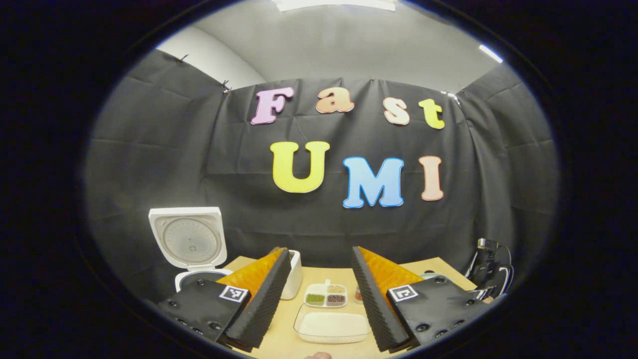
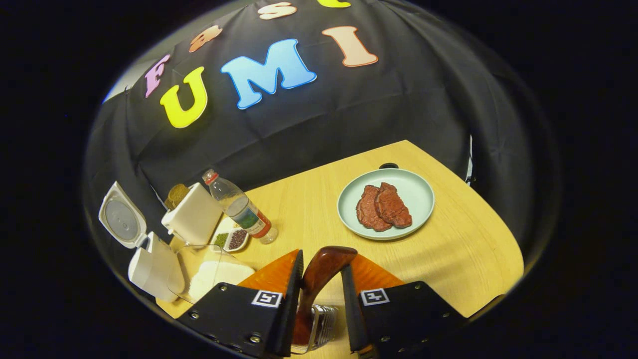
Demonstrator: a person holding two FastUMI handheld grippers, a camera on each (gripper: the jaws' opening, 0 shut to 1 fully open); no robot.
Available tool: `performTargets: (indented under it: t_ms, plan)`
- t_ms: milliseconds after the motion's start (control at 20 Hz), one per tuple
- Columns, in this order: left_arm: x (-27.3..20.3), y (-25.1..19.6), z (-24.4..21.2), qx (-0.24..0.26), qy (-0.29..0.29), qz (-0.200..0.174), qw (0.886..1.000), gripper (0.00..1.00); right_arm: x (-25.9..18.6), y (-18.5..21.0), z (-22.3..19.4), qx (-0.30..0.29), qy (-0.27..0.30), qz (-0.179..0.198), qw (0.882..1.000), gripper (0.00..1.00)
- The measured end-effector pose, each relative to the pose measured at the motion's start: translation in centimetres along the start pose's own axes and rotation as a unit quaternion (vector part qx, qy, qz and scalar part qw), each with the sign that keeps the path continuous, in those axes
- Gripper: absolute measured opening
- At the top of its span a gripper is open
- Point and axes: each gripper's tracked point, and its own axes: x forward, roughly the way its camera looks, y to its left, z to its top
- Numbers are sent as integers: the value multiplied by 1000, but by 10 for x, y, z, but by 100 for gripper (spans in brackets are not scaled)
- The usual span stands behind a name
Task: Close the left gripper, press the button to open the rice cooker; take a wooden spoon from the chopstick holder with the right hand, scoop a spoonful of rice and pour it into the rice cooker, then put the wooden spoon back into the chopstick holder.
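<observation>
Spoon (image 2: 319, 279) stands between the right gripper's (image 2: 321, 284) fingers, which pinch its handle above a wire holder (image 2: 319, 319) at the table's (image 2: 463, 259) near edge. Beyond lies a plate (image 2: 418, 187) of meat, with a bottle (image 2: 241, 207) to the left. The left gripper (image 1: 321, 299) is spread wide above a rice tray (image 1: 331, 326). The cooker (image 1: 192, 249) stands far left, lid up.

Right gripper (image 2: 321, 279) clamped on wooden spoon (image 2: 319, 279) above wire chopstick holder (image 2: 319, 321); table (image 2: 463, 249) bears plate (image 2: 416, 192) (two meat pieces), bottle (image 2: 241, 208), rice cooker (image 2: 149, 267) with lid up.
</observation>
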Motion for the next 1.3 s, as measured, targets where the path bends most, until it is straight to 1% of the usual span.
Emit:
performTargets:
  t_ms: [50, 100, 150, 200, 300, 450, 550, 650, 750, 850, 950, 1050, 1200, 1300]
  plan:
    - [2, 4, 3, -1, -6, -5, 1000, 87, -3, 1, -2, 6, 5, -1, 1000, 42]
    - [5, 9, 7, 1, -11, -8, 1000, 89, -10, 6, 2, 10, 5, 6, 1000, 26]
    - [6, 13, 7, 2, -14, -11, 1000, 89, -13, 10, 1, 14, 2, 13, 1000, 25]
    - [7, 17, 9, 2, -16, -12, 1000, 89, -19, 16, 1, 12, 1, 17, 1000, 18]
    - [8, 24, 9, -2, -18, -16, 1000, 89, -30, 26, -4, 8, -3, 19, 1000, 10]
    - [6, 39, 7, -2, -23, -19, 1000, 89, -53, 38, 3, 5, -11, 16, 1000, 10]
    - [3, 48, 4, 0, -22, -20, 1000, 89, -74, 52, 21, 1, -35, 22, 999, 9]
    - [0, 58, 2, 0, -22, -21, 1000, 89, -94, 69, 45, -23, -63, 26, 997, 10]
    - [0, 67, 0, 1, -20, -22, 1000, 89, -104, 88, 67, -32, -84, 38, 995, 10]
    - [0, 76, -3, 1, -19, -22, 1000, 89, -108, 112, 79, -40, -96, 57, 993, 9]
    - [-2, 83, -6, 1, -16, -23, 1000, 89, -106, 141, 90, -53, -108, 78, 990, 9]
    - [-2, 91, -1, 5, -19, -19, 1000, 89, -100, 172, 92, -62, -113, 103, 986, 10]
    - [-4, 99, -6, 8, -15, -18, 1000, 88, -76, 208, 77, -77, -104, 121, 984, 9]
    - [-8, 105, -6, 7, -16, -15, 1000, 89, -52, 224, 56, -98, -82, 124, 984, 9]
